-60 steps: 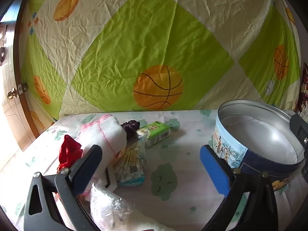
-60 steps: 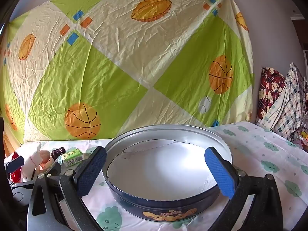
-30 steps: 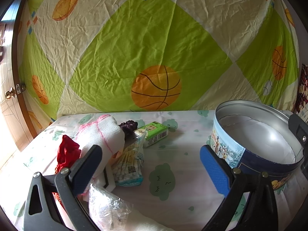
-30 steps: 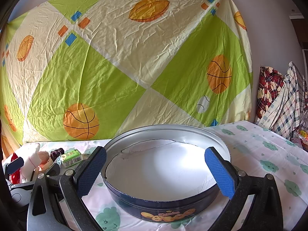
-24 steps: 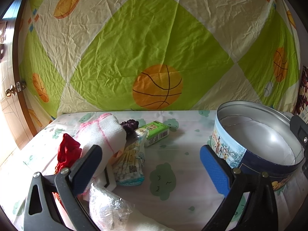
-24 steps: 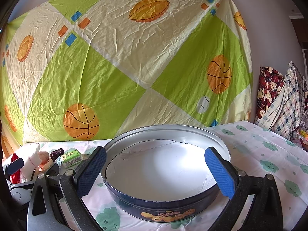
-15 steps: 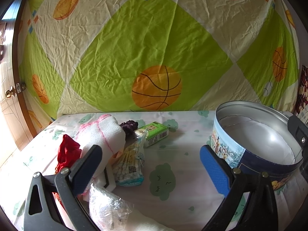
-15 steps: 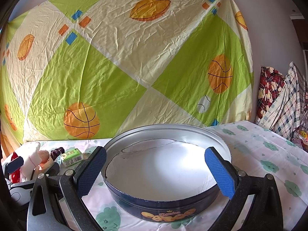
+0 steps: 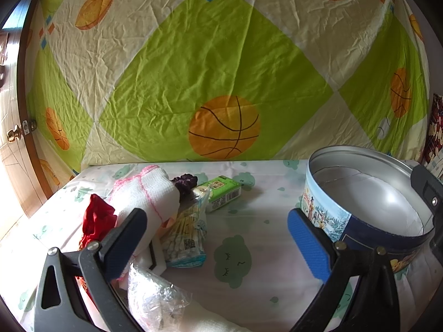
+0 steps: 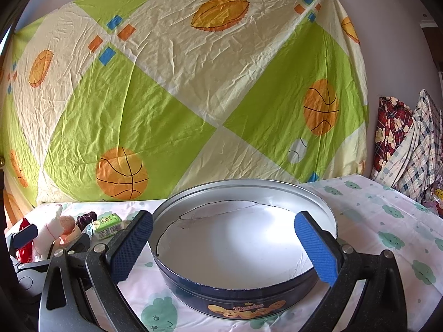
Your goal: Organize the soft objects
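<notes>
right gripper agape, straddling tin rim.

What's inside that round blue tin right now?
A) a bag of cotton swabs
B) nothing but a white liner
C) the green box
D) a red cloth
B: the tin shows only its white liner, while the red cloth, green box and swab bag all lie on the table to its left.

Basketball-print sheet covers back wall; wooden door, possibly, at left; plaid fabrics right.
</notes>
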`<move>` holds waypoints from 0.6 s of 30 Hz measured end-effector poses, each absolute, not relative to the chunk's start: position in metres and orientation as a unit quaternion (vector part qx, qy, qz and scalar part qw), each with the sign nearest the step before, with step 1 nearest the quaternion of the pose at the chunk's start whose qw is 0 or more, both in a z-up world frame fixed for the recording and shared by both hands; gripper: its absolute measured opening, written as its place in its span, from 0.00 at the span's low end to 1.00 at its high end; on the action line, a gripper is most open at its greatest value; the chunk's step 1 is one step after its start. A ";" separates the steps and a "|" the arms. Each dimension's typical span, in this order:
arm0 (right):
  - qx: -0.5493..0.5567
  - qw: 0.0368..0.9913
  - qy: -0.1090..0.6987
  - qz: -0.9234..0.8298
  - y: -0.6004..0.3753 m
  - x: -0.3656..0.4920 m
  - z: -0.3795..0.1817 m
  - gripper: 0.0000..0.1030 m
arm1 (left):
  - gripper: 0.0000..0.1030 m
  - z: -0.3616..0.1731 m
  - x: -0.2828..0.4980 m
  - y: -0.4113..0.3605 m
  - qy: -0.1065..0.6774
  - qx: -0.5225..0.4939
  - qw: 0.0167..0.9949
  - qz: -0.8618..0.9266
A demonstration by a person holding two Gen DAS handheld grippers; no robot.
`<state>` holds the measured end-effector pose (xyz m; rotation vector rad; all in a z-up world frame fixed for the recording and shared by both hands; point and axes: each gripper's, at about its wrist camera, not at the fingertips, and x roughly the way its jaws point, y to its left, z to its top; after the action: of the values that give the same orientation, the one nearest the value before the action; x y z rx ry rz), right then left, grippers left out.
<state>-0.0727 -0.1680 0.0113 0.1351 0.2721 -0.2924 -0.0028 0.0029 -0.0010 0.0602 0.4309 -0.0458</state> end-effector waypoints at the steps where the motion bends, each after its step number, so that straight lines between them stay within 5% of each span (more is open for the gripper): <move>1: 0.067 0.978 0.135 -0.142 -0.168 -0.073 0.011 1.00 | 1.00 -0.001 -0.003 0.003 0.214 0.030 0.976 -0.023; 18: 0.061 0.981 0.134 -0.129 -0.164 -0.073 0.012 1.00 | 1.00 0.002 -0.014 -0.001 0.194 0.034 0.980 -0.038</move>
<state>-0.0731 -0.1645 0.0121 0.1224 0.2698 -0.2602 -0.0137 -0.0008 0.0021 0.0693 0.3909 -0.0774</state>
